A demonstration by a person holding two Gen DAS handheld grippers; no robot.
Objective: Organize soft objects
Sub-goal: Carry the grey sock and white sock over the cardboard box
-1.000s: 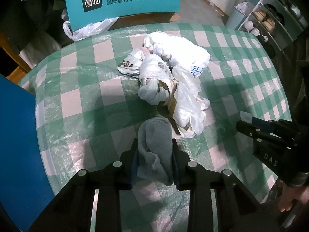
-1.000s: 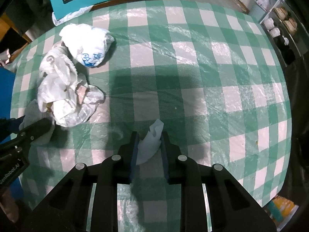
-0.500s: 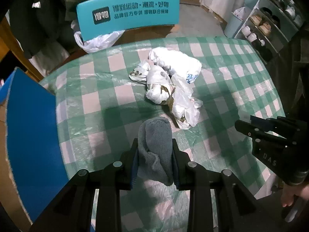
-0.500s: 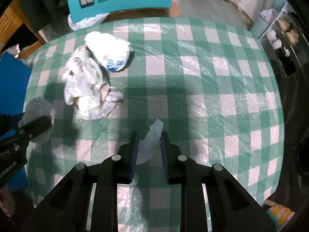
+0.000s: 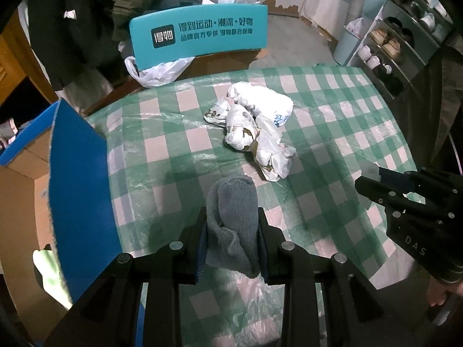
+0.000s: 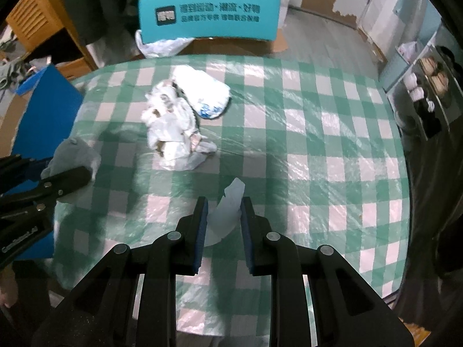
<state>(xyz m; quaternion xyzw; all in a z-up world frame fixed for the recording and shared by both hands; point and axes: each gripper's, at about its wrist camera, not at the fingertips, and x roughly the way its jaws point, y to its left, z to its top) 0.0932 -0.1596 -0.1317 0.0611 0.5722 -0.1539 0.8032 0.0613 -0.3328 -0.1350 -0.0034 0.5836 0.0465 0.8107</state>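
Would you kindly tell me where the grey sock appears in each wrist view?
Left wrist: grey sock at bottom centre, clamped in the left claw.
Right wrist: sock at the left edge, in that same claw.
Shared landmark: the pile of white bags on the checked cloth.

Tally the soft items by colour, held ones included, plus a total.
Grey: 1, the sock in the left gripper.
Pale blue-white: 1, the thin scrap in the right gripper.
White: 1, the heap of crumpled bags on the checked table; separate bags cannot be counted.
Total: 3.
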